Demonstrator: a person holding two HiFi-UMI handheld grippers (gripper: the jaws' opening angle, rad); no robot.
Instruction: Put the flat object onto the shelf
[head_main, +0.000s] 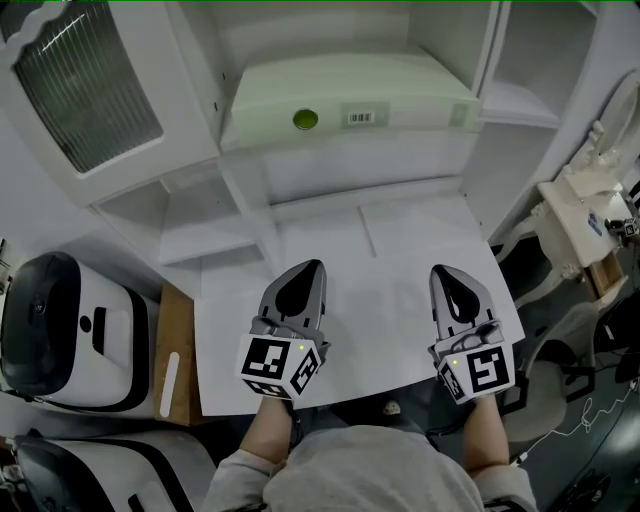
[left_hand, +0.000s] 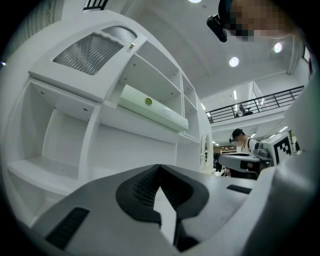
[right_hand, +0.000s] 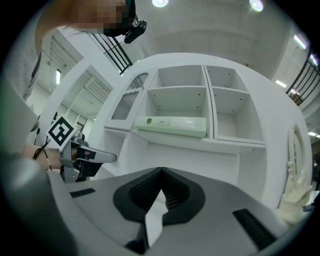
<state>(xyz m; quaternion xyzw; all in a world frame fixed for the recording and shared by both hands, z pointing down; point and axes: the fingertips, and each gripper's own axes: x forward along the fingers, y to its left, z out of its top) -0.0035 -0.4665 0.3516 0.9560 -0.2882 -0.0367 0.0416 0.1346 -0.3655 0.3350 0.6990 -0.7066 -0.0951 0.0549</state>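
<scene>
**A:** Where is the box sitting?

**B:** The box (head_main: 350, 100) is lying flat on the shelf (head_main: 340, 168), in the middle bay, with its round sticker facing up. Judging by that, the task is looking finished.

**A:** And the grippers?

**B:** The left gripper (head_main: 311, 268) and right gripper (head_main: 445, 272) are hovering over the table (head_main: 390, 240), well short of the box. Both are clenching their jaws on nothing.

**A:** How is it going to handle, if it needs shifting?

**B:** I'm guessing it is a stiff, light, smooth carton that is prone to sliding. I'd be pinching its long front edge near the middle.

**A:** Anything crowding it?

**B:** A ribbed flap (head_main: 85, 85) is jutting out at the left, and dividers are flanking the bay. White machines (head_main: 70, 330) are sitting left of the table. Nothing is standing between the grippers and the box.
</scene>
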